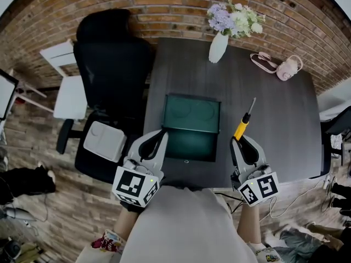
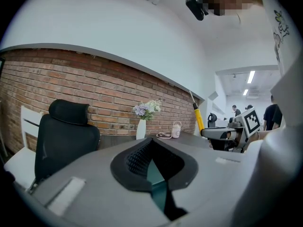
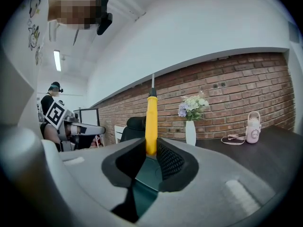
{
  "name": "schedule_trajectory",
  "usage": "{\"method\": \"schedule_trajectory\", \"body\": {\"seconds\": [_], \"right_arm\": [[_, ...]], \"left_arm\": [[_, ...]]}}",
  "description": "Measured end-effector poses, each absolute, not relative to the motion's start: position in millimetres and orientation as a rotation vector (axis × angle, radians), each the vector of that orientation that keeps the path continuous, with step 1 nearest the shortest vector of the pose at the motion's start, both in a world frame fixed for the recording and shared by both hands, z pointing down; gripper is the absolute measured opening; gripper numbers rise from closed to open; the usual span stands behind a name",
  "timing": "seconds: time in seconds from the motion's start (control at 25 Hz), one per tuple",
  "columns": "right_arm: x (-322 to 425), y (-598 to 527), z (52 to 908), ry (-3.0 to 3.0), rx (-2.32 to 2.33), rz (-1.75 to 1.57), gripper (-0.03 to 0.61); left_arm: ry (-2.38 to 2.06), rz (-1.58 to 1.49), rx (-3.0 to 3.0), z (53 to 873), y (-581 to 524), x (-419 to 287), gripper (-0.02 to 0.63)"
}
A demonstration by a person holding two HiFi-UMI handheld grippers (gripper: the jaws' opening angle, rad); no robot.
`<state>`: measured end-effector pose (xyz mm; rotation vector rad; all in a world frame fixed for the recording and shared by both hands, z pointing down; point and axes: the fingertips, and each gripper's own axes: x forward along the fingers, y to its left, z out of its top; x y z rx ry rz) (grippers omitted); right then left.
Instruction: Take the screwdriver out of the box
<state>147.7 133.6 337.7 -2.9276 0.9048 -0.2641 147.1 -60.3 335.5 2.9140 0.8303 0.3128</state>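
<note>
An open dark green box [image 1: 192, 98] lies in the middle of the dark table, lid folded back. My right gripper [image 1: 237, 139] is to the right of the box and shut on the yellow handle of the screwdriver [image 1: 242, 127]. The thin metal shaft points away from me, above the table. In the right gripper view the handle [image 3: 151, 122] stands upright between the pads [image 3: 168, 162], with the green box [image 3: 142, 178] showing below. My left gripper [image 1: 162, 133] is at the box's left front edge. Its jaws [image 2: 151, 143] are shut, and I see nothing gripped between them.
A white vase of flowers [image 1: 218, 47] and a small pink object with a strap [image 1: 286, 69] stand at the far side of the table. A black office chair [image 1: 112, 64] and a white chair [image 1: 71, 95] are to the left. Cables lie on the floor at right.
</note>
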Motion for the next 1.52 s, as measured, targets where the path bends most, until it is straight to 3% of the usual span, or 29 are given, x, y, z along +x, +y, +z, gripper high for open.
{"method": "schedule_trajectory", "body": {"seconds": [1.52], "right_arm": [[151.6, 127.6, 342.5, 0.932, -2.916, -0.296, 0.073]], "left_arm": [[0.790, 0.354, 2.921, 342.5, -72.5, 151.2, 0.000]]}}
